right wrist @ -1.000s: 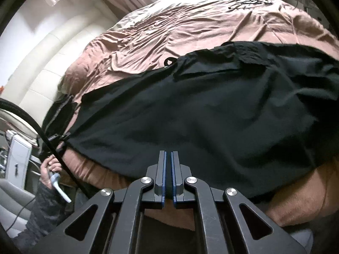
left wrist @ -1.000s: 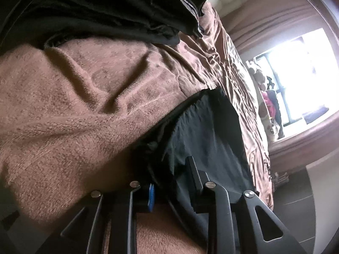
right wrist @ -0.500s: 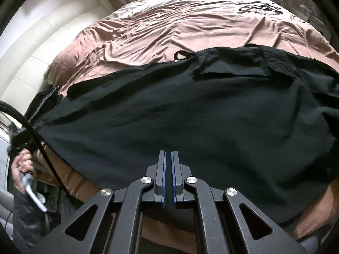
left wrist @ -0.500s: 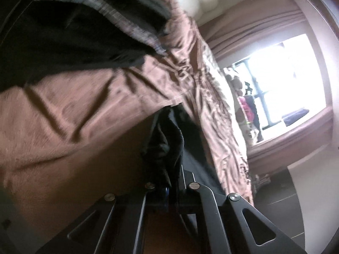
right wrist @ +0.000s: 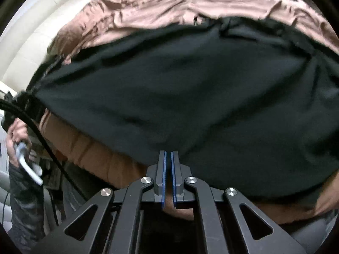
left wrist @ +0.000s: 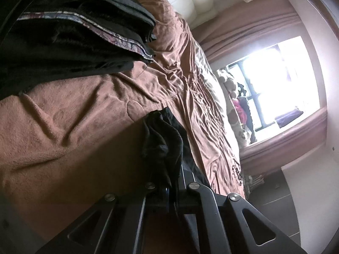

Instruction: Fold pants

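Your left gripper (left wrist: 172, 182) is clamped on a bunched corner of the black pants (left wrist: 163, 139); the fabric rises in a crumpled wad from between the jaws, low centre of the left wrist view. The rest of the pants trails off to the right along the brown bedspread (left wrist: 70, 127), which fills the left and middle of that frame. Upper left, a stack of dark folded clothes (left wrist: 80, 33) with a patterned trim sits on the bedspread, well apart from the gripped corner. A bright window (left wrist: 275, 84) shows at right, with soft toys (left wrist: 235, 97) by it.

Your right gripper (right wrist: 168, 158) has its jaws drawn together with only a thin slit between the blue pads, nothing held. Its tips sit at the near hem of the pants (right wrist: 180, 89), which lie spread wide across the middle of the right wrist view; whether the tips touch the cloth you cannot tell. At the left edge, your left hand (right wrist: 15, 139) grips a handle.
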